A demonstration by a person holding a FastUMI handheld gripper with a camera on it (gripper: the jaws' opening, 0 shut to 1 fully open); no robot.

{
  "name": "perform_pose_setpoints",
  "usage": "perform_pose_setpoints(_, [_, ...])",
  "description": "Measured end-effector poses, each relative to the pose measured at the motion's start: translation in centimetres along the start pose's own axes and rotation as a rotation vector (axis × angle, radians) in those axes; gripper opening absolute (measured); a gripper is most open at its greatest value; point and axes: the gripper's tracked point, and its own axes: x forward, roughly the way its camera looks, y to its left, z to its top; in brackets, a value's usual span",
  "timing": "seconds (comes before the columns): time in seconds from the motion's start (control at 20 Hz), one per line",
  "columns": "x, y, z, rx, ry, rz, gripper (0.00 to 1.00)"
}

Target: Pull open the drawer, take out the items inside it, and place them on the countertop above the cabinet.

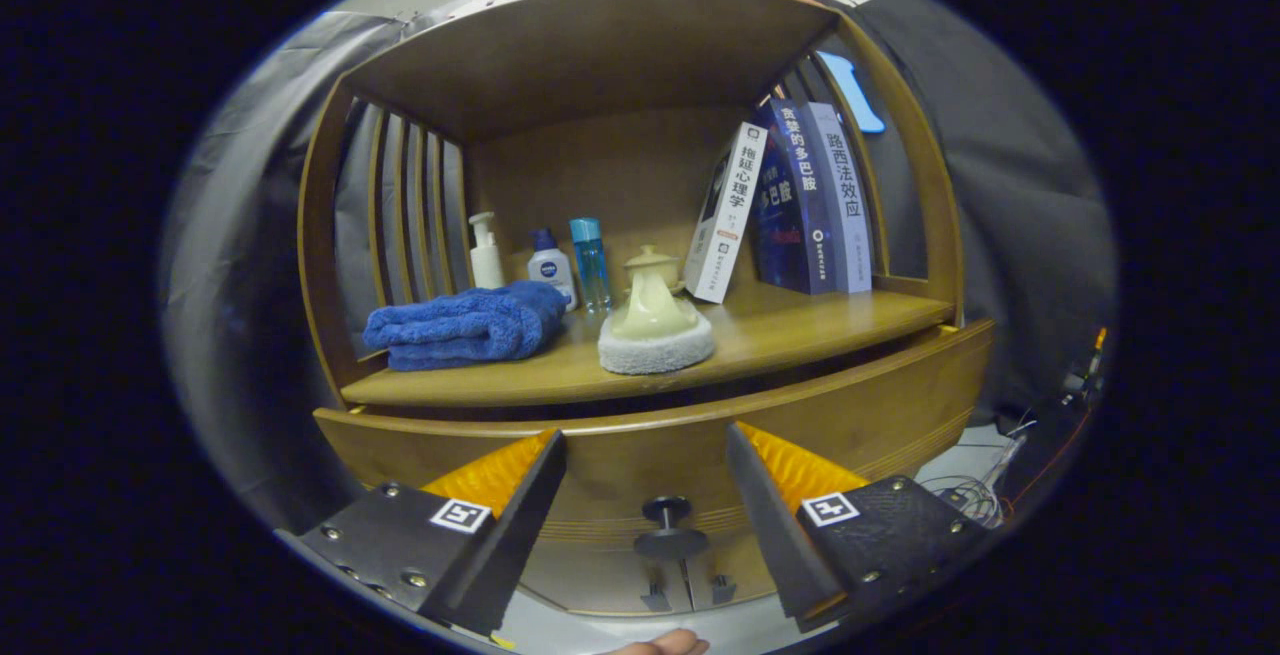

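Three books [800, 197], three bottles [548, 270]; gripper [645, 455] open before drawer [660, 455]

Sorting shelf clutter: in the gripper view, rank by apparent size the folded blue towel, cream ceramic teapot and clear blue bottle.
1. Folded blue towel
2. Cream ceramic teapot
3. Clear blue bottle, farther back, so possibly understated.
Gripper open.

- The white paperback book [728, 215] leaning on the wooden shelf, at one o'clock from the cream teapot [652, 307], has "拖延心理学" on its spine.
- The dark blue book [795, 200] at its three o'clock reads "贪婪的多巴胺".
- The pale grey-blue book [848, 197], next at three o'clock, reads "路西法效应".
- The small white bottle with a blue cap [551, 270], at ten o'clock from the teapot, has a mark I cannot read.
- My gripper [645, 433] is spread wide. Each finger has a square black-and-white coded tag [460, 515] without letters, and the dark round drawer knob [668, 525] sits between them.
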Motion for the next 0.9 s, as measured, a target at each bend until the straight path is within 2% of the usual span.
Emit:
perform_pose_setpoints(0.5, [2.2,0.2,0.0,0.048,0.012,0.007,0.99])
perform_pose_setpoints(0.9, [2.2,0.2,0.2,0.066,0.005,0.011,0.99])
